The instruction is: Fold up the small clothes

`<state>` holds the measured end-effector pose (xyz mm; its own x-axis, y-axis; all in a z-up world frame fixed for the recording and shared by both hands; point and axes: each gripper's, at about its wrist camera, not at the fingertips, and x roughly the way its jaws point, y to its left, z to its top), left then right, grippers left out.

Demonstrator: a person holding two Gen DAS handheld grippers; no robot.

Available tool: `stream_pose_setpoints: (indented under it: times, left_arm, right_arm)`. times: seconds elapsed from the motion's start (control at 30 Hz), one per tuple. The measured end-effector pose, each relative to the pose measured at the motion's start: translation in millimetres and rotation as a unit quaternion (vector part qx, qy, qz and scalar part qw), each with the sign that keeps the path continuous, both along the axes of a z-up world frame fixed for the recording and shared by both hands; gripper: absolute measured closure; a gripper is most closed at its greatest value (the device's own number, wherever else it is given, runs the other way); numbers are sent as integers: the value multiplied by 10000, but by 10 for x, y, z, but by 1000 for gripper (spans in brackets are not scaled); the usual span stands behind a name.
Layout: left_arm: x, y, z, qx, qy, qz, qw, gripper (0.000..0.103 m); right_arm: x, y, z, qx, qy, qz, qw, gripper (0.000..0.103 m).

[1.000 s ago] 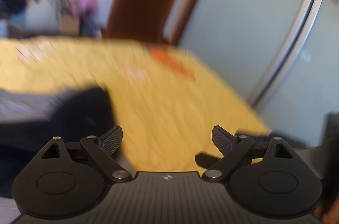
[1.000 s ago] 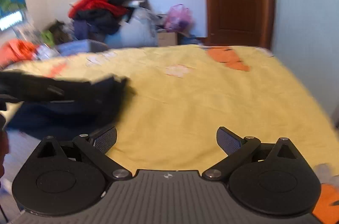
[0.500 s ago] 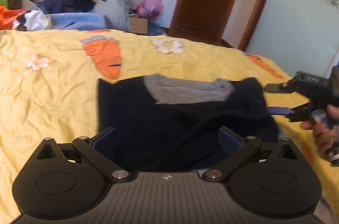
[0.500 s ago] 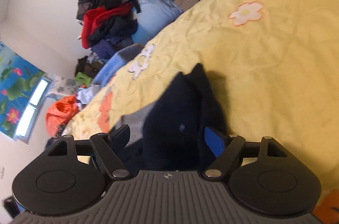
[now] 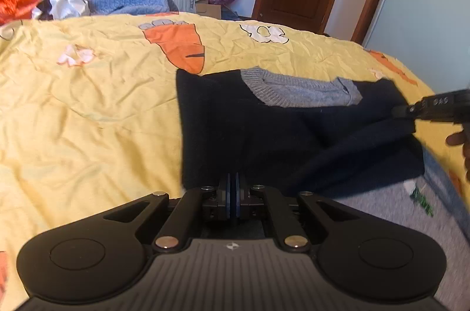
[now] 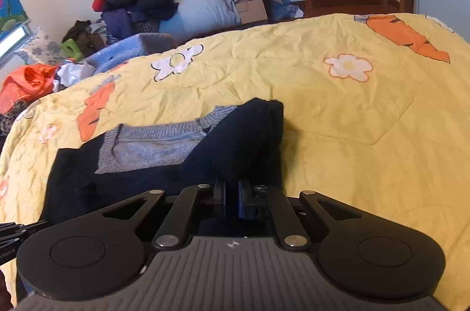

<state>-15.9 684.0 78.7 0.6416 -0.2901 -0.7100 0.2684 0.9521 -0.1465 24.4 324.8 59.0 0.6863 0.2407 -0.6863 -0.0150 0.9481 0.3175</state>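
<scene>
Both claws [image 5: 233, 195] [image 6: 232, 195] pinching navy knit sweater [image 5: 264, 134]

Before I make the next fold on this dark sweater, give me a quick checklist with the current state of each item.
1. Left gripper shut on the navy sweater near edge: ok.
2. Right gripper shut on a bunched ridge of sweater fabric: ok.
3. Sweater lying flat: not ok, a raised fold runs across the right side.
4. Grey collar at the far end, facing up: ok.
5. Yellow carrot-print quilt bare beyond the sweater for the fold: ok.
6. How many fabric layers each gripper holds: cannot tell.
</scene>
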Motion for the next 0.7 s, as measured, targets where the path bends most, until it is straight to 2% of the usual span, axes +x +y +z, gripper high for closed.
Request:
stream_pose_setpoints:
  times: [0.17,0.27,0.33,0.4,0.47,0.5,0.57,0.67,0.7]
  left_arm:
    - [-70,131,11,49,-1,85,10000,101]
    - [-107,177,34,64,42,194,9998,101]
    - [-169,163,61,272,27,257,9993,101]
    - [-247,175,144,648,-81,574,9962,100]
    - [-275,226,292,624,-237,681,9954,100]
    - [-261,240,376,563,-337,753,9950,100]
    - [-129,189,497,305,-436,621,9966,100]
    - [224,-34,466,-57,-290,346,9990,100]
    - [358,-118,396,-67,-163,340,9993,100]
  right_arm:
    - [-159,-33,46,3,-167,170,9997,90]
    - [-162,-35,-96,-363,-13,111,9993,87]
    - [-183,-18,-169,-566,52,159,9983,86]
    - [-269,-3,-109,-714,-64,251,9971,71]
    - [-415,-34,28,-958,-127,-37,9953,20]
    - [-512,-55,103,-1042,-367,-131,9938,17]
    - [-580,-106,210,-770,-708,35,9945,19]
    - [-345,-122,182,314,-481,383,9976,21]
    - [-238,-84,139,521,-450,539,9962,24]
